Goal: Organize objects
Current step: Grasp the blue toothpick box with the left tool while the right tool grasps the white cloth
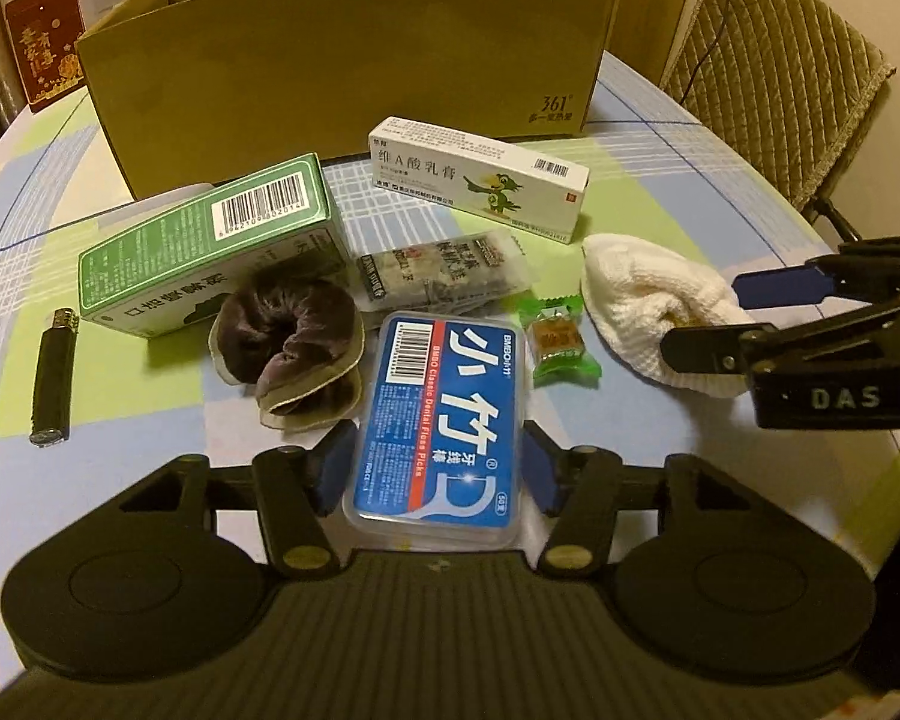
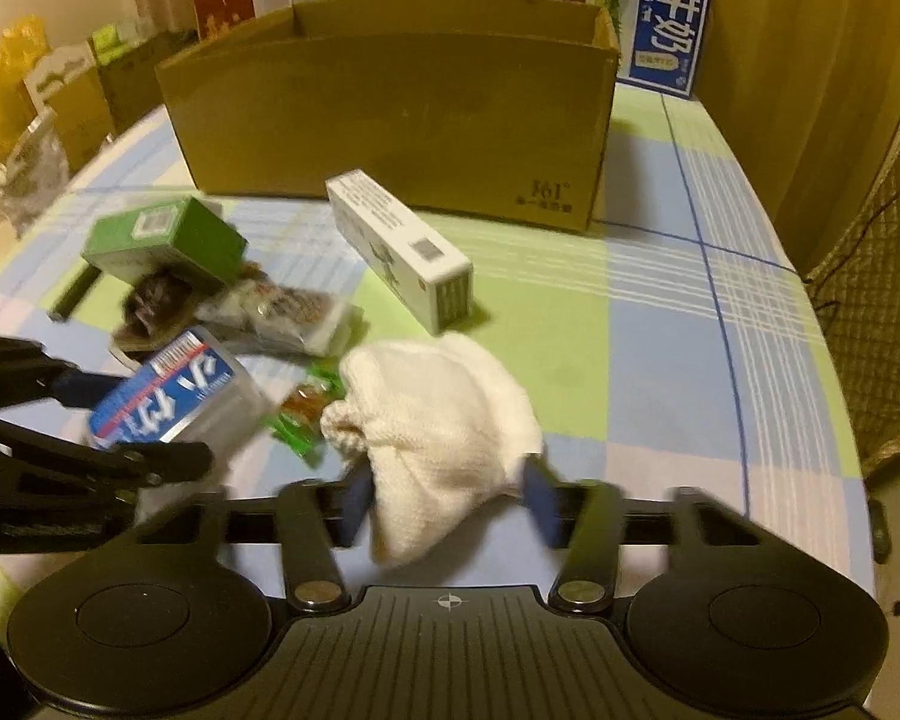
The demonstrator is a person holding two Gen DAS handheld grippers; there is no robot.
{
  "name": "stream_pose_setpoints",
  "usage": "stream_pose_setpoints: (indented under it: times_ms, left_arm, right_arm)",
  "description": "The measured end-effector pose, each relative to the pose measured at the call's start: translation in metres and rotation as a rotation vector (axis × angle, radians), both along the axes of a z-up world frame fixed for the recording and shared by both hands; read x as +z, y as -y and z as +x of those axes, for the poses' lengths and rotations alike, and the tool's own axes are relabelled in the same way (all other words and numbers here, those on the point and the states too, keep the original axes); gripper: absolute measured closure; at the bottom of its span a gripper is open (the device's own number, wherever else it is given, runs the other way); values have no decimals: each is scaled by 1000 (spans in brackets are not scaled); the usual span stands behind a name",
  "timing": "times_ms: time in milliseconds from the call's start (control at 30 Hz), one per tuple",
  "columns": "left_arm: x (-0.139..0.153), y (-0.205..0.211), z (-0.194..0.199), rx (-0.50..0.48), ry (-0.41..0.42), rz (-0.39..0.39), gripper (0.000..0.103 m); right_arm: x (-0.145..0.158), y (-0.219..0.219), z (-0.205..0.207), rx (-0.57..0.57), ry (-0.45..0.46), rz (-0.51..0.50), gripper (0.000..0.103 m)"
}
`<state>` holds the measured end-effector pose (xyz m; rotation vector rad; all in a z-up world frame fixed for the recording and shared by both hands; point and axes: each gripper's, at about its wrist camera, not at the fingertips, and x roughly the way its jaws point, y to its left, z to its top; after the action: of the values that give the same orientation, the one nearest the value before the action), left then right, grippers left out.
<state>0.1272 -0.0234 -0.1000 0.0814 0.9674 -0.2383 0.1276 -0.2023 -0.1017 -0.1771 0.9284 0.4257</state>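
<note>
My left gripper (image 1: pixel 432 471) is open, its blue pads on either side of the blue dental floss pick box (image 1: pixel 435 420), which lies flat on the table; the pads stand just clear of its sides. The box also shows in the right wrist view (image 2: pixel 174 396). My right gripper (image 2: pixel 450 501) is open around the white knitted cloth (image 2: pixel 444 432), its pads beside the cloth's near end. The cloth also shows in the left wrist view (image 1: pixel 648 300). An open cardboard box (image 1: pixel 342 66) stands at the back of the table.
On the checked tablecloth (image 1: pixel 660 456) lie a green carton (image 1: pixel 210 246), a white ointment carton (image 1: pixel 480 177), a brown scrunchie (image 1: pixel 294 336), a snack packet (image 1: pixel 444 273), a green-wrapped candy (image 1: pixel 555 339) and a black lighter (image 1: pixel 51 375). A chair (image 1: pixel 774 78) stands at the right.
</note>
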Motion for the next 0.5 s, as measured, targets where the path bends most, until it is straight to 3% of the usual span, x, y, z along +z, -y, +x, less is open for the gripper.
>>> stream_pose_setpoints:
  times_ms: [67, 133, 300, 500]
  left_arm:
    - [2, 0, -2, -7, -4, 2, 51]
    - [5, -1, -4, -9, -7, 0, 51]
    - [20, -5, -15, -6, 7, -8, 51]
    - [51, -13, -26, -1, 54, -16, 51]
  right_arm:
    - [3, -2, -5, -6, 11, -19, 81]
    - [7, -1, -10, -22, 19, -20, 83]
    - [25, 7, -25, -73, 29, 11, 85]
    - [67, 9, -34, -90, 86, 63, 85]
